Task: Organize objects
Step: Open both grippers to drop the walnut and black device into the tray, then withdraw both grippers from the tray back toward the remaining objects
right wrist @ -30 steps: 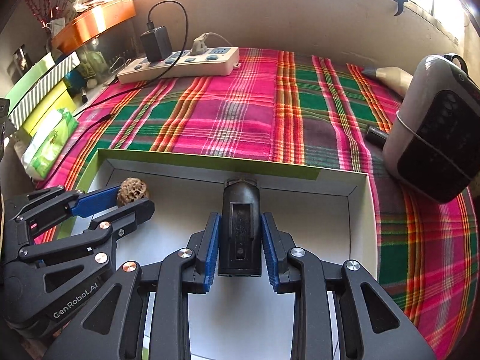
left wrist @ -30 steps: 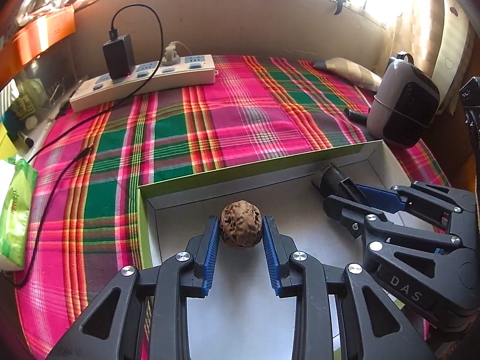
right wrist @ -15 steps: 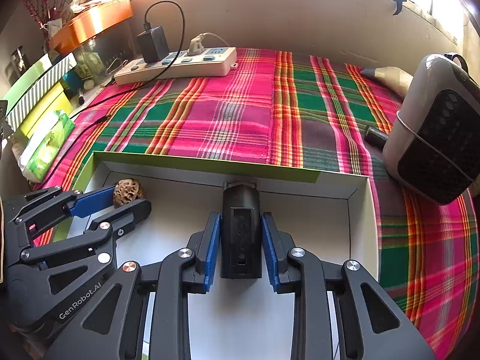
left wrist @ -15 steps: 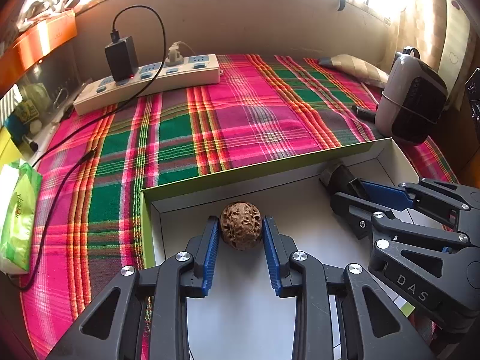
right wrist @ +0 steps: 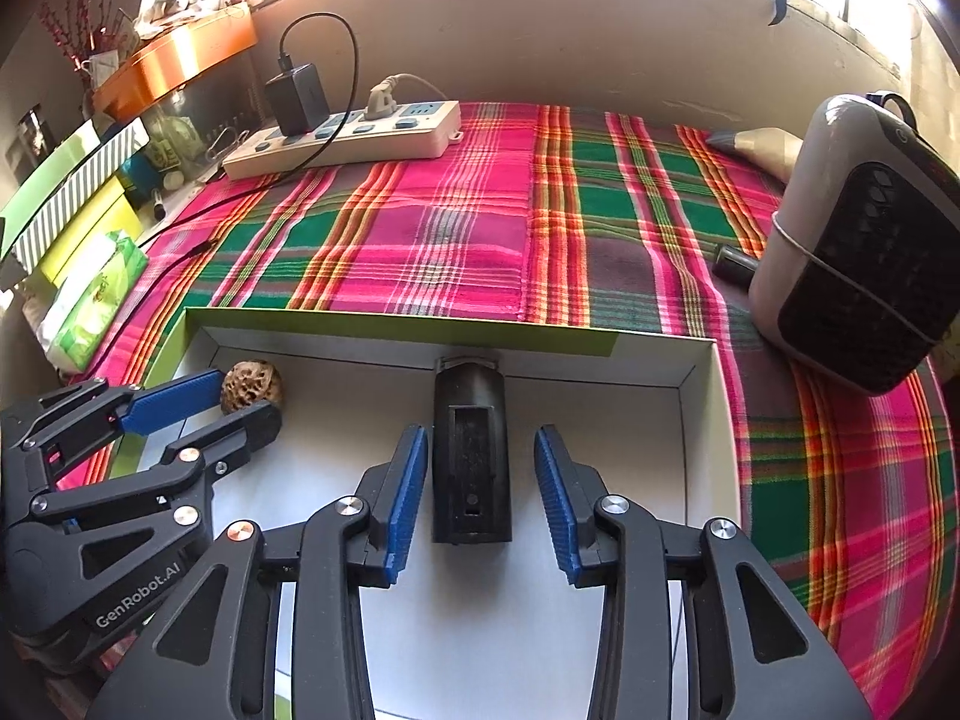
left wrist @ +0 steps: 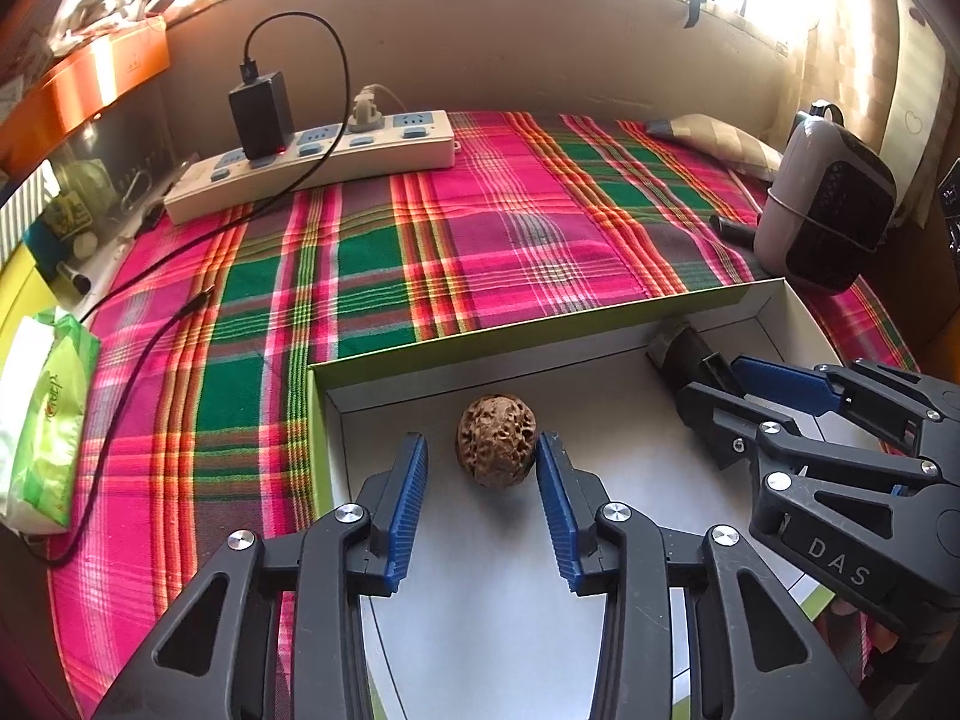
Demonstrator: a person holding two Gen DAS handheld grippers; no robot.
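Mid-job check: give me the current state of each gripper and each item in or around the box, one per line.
left gripper: jaws opening, walnut between them, pads clear of it
right gripper: jaws opening, black block between them, pads clear
walnut: lying on the box floor
black block: lying flat in the box
box: open, on the plaid cloth
black charger: plugged into the power strip

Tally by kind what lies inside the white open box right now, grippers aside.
Wrinkled brown walnut: 1, between the opening left gripper pads, untouched.
Black plastic cylinder-shaped part: 1, between the opening right gripper pads, untouched.
Total in the white cardboard box with green outer sides: 2.
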